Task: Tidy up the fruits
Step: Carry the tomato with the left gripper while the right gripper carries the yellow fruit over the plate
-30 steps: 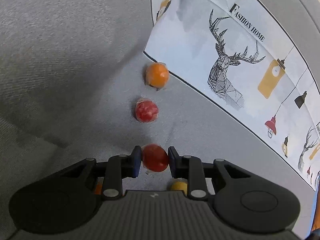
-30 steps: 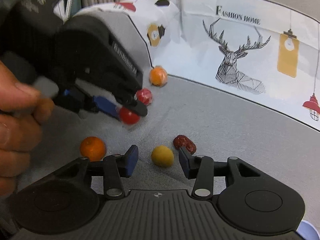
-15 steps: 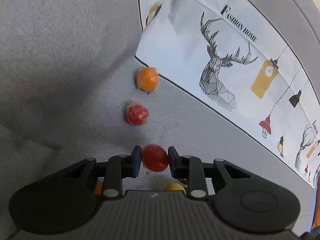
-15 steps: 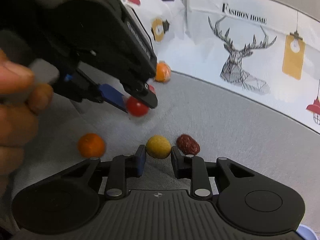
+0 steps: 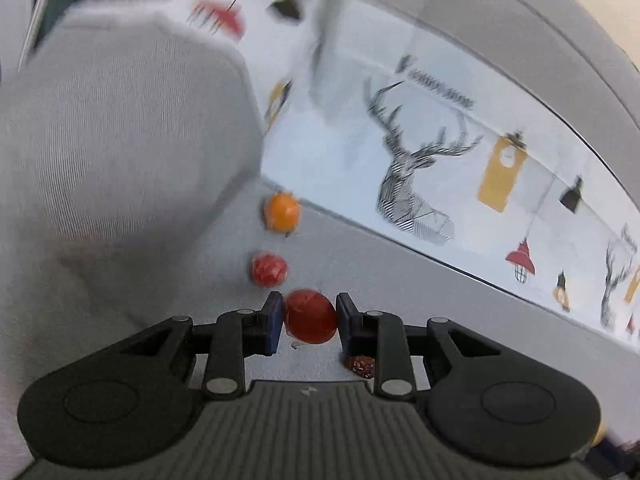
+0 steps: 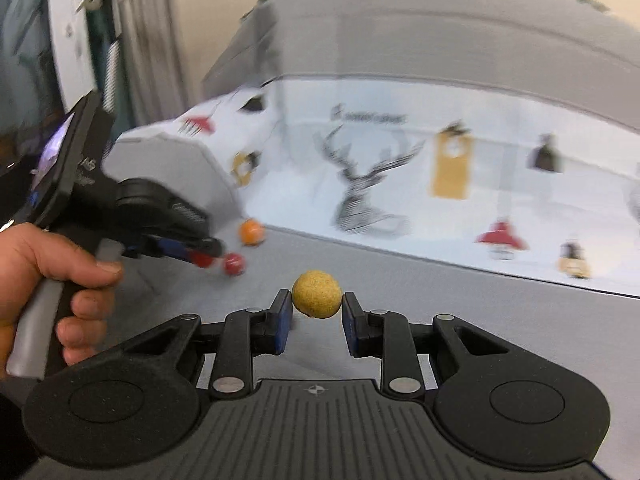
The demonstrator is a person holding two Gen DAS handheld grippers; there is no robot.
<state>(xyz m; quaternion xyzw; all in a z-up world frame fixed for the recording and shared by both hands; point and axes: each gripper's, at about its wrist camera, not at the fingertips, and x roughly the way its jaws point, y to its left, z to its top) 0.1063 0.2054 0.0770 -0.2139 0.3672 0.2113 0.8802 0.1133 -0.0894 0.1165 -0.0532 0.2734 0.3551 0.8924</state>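
No legible text; lettering on printed cloth (image 5: 440, 92) blurred.

A home: grey sofa (image 5: 120, 128) draped with deer-print cloth (image 5: 400, 152).

— What is seen behind the seat?
— A grey sofa (image 5: 400, 280) is shown; a white printed cloth (image 5: 352, 152) is draped over its back and armrest (image 5: 120, 128); a line-drawn stag head (image 5: 412, 176), yellow tags and red lamps are printed on it.
— And beyond?
— A pale wall (image 6: 224, 12) is glimpsed; details are blurred.
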